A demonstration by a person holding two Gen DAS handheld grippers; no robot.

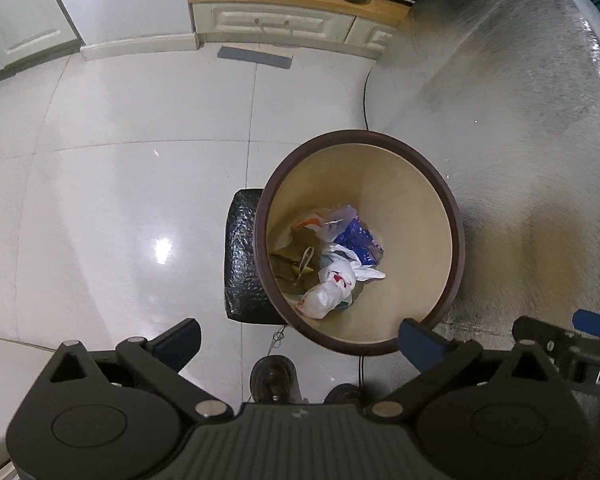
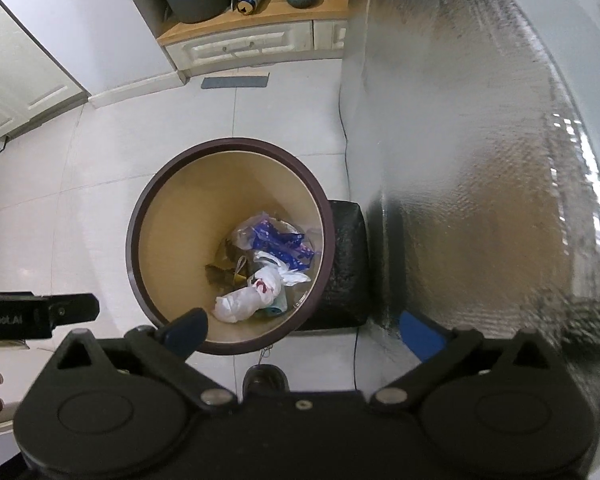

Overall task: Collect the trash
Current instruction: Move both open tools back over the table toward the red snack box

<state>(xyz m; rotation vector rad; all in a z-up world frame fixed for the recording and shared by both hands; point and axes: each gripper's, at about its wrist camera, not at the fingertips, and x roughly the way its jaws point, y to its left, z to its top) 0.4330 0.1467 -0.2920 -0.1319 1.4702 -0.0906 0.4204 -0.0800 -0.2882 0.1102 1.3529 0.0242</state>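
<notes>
The left claw [image 1: 300,340] is wide open and holds nothing. It hangs over the white tile floor [image 1: 120,200], which has lots of bare room on the left side. Just ahead of it stands the round bin [image 1: 360,160] on the floor. The bin has a dark brown rim and tan walls inside. At the bottom lies the trash [image 1: 332,264]: a white crumpled bag with red marks, a blue and white wrapper, clear plastic and some brown-green scraps. The pile only covers the bottom, so most of the bin is open room. A black shiny bag [image 1: 242,256] sits right against the bin's side. A tall silver foil wall [image 1: 520,140] stands close to the bin on the right. The right claw [image 2: 304,330] is wide open too and holds nothing. In its view the bin [image 2: 140,216] is just ahead, a bit left, and its right finger [image 2: 420,336] is very near the edge of the foil wall [image 2: 480,160]. Far off is a low cupboard [image 2: 240,46] with a wood top.
</notes>
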